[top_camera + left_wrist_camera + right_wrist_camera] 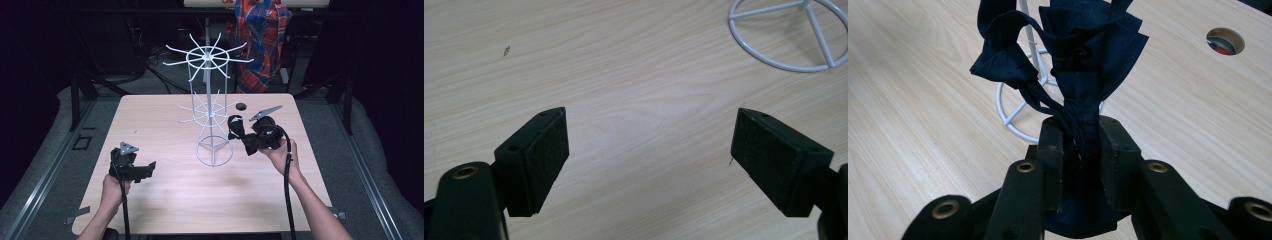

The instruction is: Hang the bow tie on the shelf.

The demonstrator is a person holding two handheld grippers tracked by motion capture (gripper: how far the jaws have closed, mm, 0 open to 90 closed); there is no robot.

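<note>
Right claw [1080, 145] grips a bunched dark blue cloth [1083, 55] beside the white wire rack [212, 100]; left claw [649, 150] gapes wide over the bench [165, 200].

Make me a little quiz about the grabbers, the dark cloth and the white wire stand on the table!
1. True or false: the left gripper has its fingers spread apart with nothing between them.
2. What does the right gripper pinch?
3. The white wire rack with spoke arms stands on: A) the pale wooden table, B) the floor, C) a chair.

Key: 1 true. 2 the dark navy folded cloth. 3 A.
</note>
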